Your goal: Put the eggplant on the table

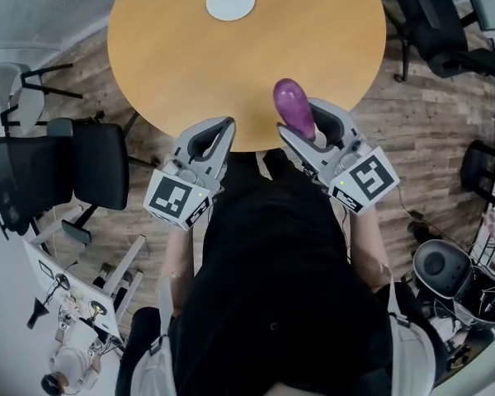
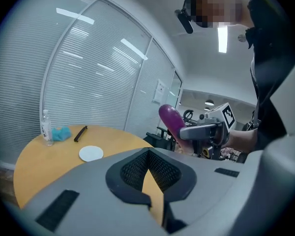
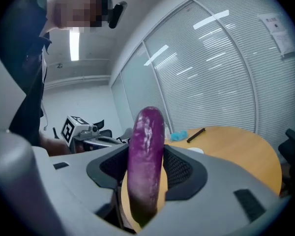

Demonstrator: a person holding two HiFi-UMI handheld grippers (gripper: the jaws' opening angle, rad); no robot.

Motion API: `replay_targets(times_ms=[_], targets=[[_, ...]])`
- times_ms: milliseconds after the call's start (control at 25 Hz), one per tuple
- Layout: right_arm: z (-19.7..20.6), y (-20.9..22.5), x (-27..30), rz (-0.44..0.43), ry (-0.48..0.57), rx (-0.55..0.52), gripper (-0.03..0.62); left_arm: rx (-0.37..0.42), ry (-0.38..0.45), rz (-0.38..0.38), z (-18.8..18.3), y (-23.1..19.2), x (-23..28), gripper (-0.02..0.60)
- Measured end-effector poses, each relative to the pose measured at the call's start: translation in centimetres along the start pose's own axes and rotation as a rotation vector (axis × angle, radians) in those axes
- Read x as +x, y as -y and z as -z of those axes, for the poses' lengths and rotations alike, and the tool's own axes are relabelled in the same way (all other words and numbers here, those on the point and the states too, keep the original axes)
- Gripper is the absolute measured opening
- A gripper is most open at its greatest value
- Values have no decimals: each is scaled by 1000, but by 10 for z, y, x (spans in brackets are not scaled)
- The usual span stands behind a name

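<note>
Holding the eggplant (image 1: 294, 106) upright, the right gripper (image 1: 298, 116) has its jaws closed on the lower part of it, so the purple vegetable stands in the air over the near edge of the round wooden counter (image 1: 190, 48). The left gripper (image 1: 224, 125) hangs near it on the left side, with its jaws together and nothing between them. On the far half of the counter lies a small white plate (image 1: 230, 1), and at the far edge are a bottle (image 2: 46, 127), a blue cloth (image 2: 62, 132) and a black pen (image 2: 80, 133).
</note>
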State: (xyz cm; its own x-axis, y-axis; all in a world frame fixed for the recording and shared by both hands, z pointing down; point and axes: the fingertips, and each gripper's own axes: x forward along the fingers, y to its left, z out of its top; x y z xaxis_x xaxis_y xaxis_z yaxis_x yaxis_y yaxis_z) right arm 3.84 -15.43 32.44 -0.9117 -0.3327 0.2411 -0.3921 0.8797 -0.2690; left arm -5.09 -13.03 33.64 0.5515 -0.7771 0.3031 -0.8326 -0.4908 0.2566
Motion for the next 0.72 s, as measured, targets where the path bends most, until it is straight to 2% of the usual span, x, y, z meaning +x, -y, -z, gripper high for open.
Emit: replay_targets(times_ms=[240, 520, 720], targets=[[2, 26, 49, 114, -24, 58, 218, 33, -19, 73, -10, -45, 7, 8], [-11, 52, 110, 197, -103, 80, 218, -16, 7, 116, -23, -95, 8, 9], [-15, 75, 154, 237, -146, 35, 218, -46, 35, 176, -32, -118, 16, 8]])
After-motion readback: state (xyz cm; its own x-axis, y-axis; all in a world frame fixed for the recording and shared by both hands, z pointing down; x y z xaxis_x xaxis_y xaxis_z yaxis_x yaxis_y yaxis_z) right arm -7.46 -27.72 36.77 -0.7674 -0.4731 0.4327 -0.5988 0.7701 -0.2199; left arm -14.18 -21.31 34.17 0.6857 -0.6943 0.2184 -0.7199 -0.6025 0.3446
